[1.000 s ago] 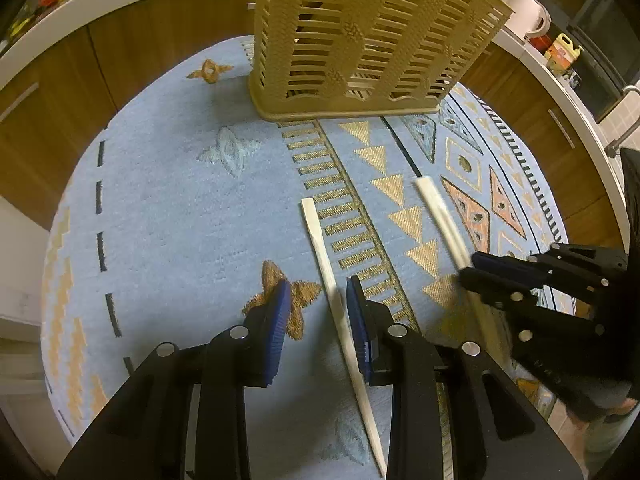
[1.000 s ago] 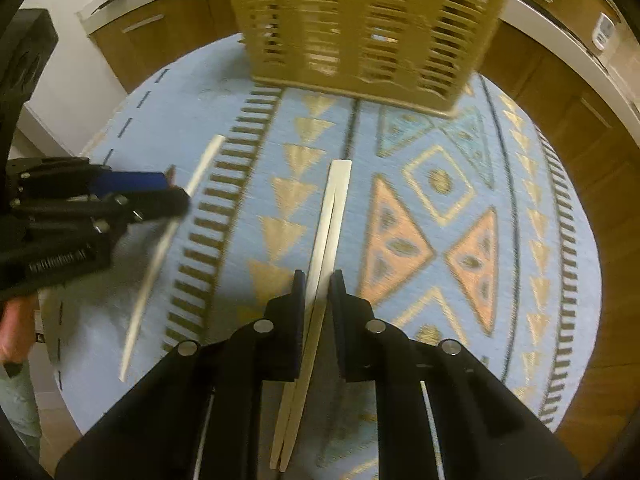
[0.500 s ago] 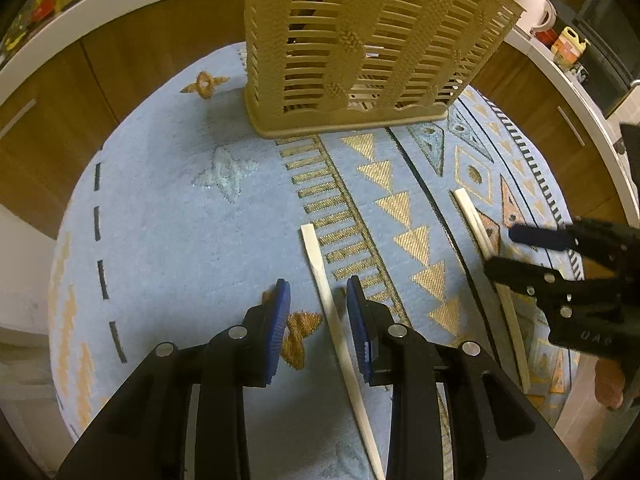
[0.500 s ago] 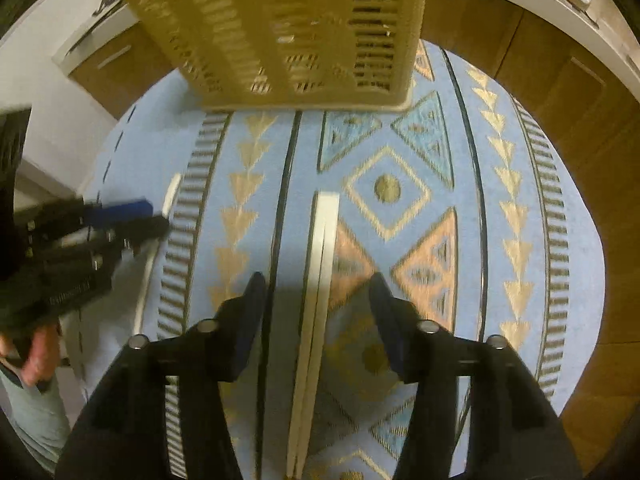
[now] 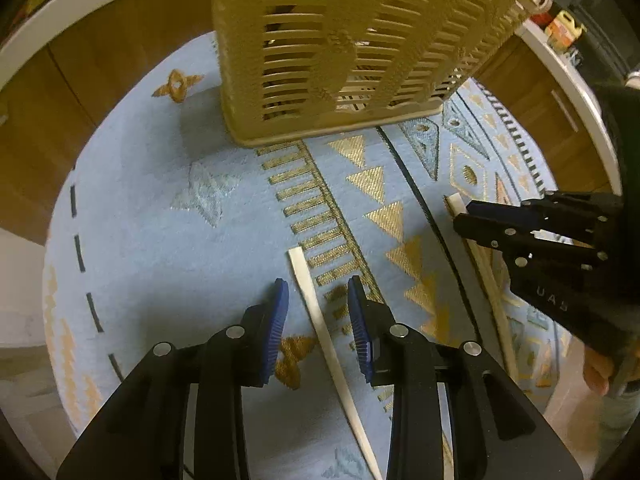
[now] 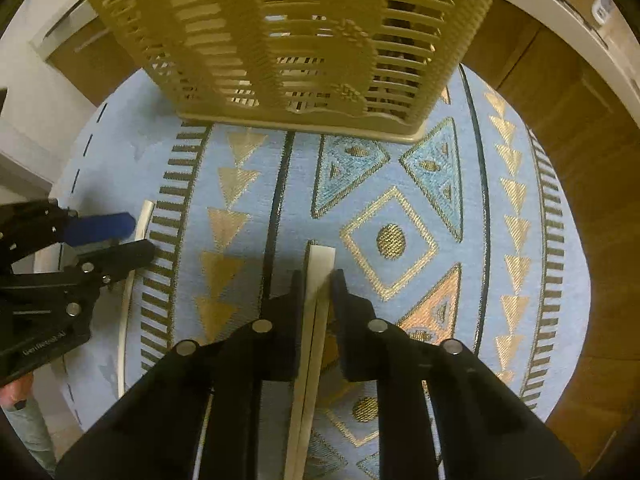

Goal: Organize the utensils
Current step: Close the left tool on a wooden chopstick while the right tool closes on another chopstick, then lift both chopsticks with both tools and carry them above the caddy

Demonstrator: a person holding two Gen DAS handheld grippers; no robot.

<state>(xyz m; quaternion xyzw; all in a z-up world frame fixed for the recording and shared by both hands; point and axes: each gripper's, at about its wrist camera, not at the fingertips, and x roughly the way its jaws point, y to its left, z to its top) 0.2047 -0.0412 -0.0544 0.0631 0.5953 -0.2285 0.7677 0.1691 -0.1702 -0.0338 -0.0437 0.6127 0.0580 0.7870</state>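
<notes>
On rug, chopstick (image 5: 320, 320) points basketward (lengthwise).

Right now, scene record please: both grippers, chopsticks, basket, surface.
left gripper: open, jaws straddling single chopstick, not clamped
right gripper: shut on chopstick pair
chopstick pair: side by side, ends projecting past the jaws toward the basket
basket: slatted beige, upright on the mat beyond both grippers
surface: blue patterned mat

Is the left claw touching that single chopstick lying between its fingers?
Apart. The left wrist view shows mat on both sides of the single chopstick, between it and the left claw pads.
</notes>
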